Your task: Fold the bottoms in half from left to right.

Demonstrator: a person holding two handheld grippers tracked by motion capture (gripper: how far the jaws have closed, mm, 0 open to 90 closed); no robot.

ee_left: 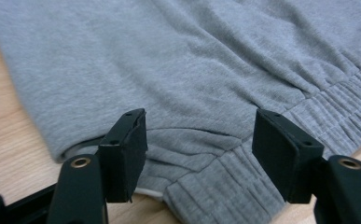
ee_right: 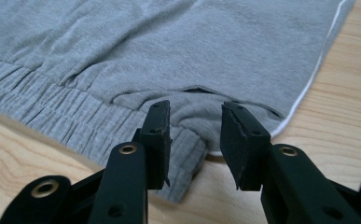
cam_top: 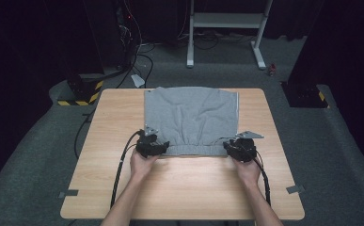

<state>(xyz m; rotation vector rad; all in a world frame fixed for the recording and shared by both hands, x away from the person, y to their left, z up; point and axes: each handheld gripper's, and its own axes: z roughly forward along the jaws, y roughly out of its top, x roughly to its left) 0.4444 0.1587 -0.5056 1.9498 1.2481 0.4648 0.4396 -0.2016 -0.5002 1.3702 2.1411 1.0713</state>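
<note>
A grey garment (cam_top: pixel 191 117) lay spread flat on the far half of the wooden bench (cam_top: pixel 179 183), its ribbed, gathered waistband (cam_top: pixel 193 149) turned toward the person. A thin white stripe (ee_right: pixel 315 74) ran down the garment's edge on the person's right.

The left gripper (cam_top: pixel 152 145), held in the left hand (cam_top: pixel 141 165), sat at the waistband's left corner. In the left gripper view its jaws stood spread wide, with the ribbed corner (ee_left: pixel 215 182) lying between them and neither pad pressing the cloth.

The right gripper (cam_top: pixel 238 148), held in the right hand (cam_top: pixel 248 170), sat at the waistband's right corner. In the right gripper view its jaws were narrower but still apart, straddling a small fold (ee_right: pixel 194 128) of the corner; a gap showed on either side of the fabric, so nothing was pinched.

Both cables (cam_top: pixel 119 174) trailed back toward the bench's near edge.
</note>
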